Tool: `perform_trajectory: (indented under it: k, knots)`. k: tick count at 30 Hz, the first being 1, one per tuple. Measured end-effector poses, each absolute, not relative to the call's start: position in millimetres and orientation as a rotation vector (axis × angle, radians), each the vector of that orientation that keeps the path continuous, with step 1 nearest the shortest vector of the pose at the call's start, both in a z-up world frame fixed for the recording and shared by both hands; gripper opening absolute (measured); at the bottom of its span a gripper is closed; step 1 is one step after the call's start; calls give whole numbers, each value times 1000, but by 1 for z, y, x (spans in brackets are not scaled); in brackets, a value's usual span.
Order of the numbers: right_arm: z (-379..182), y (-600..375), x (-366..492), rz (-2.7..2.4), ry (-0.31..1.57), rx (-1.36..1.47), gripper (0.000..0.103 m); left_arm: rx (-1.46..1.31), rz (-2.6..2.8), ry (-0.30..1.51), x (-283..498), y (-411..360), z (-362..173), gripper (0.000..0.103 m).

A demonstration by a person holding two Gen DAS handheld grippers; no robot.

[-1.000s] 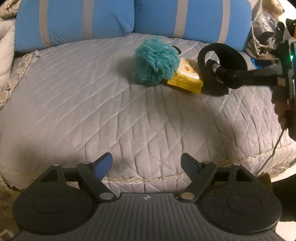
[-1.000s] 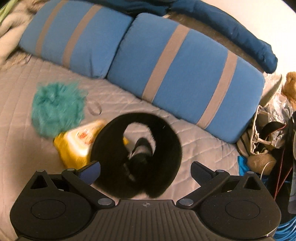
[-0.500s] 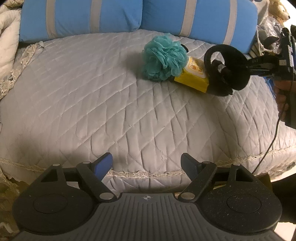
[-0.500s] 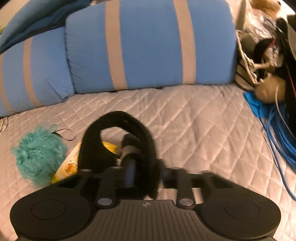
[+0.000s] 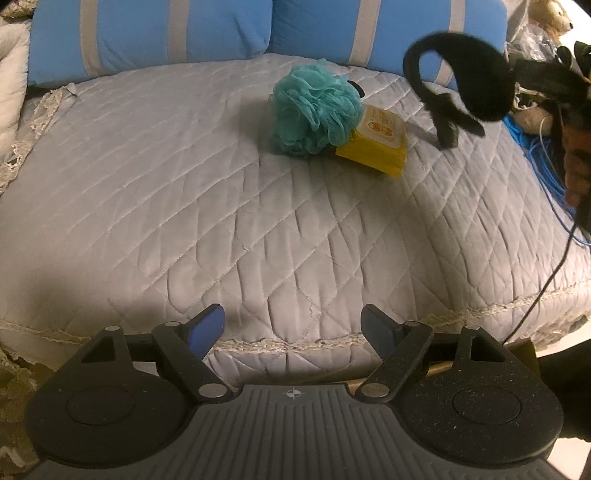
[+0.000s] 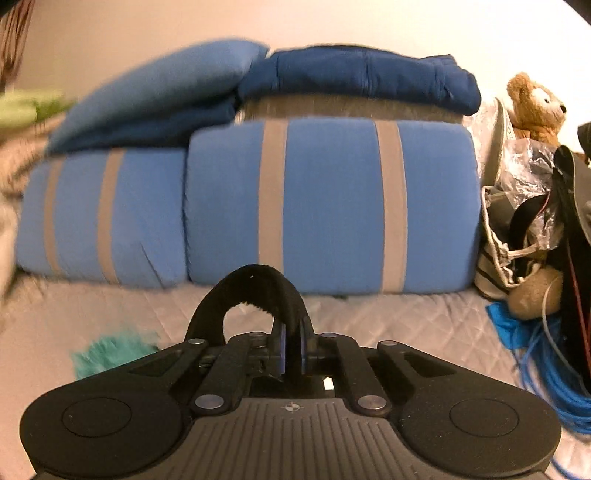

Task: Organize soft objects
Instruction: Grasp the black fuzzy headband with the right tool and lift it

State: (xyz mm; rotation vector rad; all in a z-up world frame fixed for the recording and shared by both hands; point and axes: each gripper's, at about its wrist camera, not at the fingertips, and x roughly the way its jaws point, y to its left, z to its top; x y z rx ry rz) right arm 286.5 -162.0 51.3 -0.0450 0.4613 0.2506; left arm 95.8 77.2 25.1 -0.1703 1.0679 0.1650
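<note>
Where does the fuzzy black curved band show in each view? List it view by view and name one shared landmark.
Left wrist view: the fuzzy black curved band hangs at upper right, lifted clear of the grey quilted bedspread.
Right wrist view: it arches at lower centre, pinched in the right gripper.
Shared landmark: the blue pillow with grey stripes.

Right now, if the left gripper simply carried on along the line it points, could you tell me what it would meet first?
Most likely the grey quilted bedspread: the open left gripper points down at bare quilt just past the lace-trimmed edge. The teal bath pouf and yellow wipes pack lie farther up the bed, probably beyond that line, though depth is uncertain.
</note>
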Motion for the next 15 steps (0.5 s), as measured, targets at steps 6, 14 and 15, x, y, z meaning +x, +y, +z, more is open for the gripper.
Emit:
perform_trajectory:
  k: [6,14,15]
  knots:
    - [65,-180,289,280,470,83,9,-165,162,1072,97,76,24,81]
    - [59,-210,285,281,687,296,9,-173,143,1065,102,67,29,81]
    - [55,-214,287,279,736,314,9,-171,137,1063,103,65,30,81]
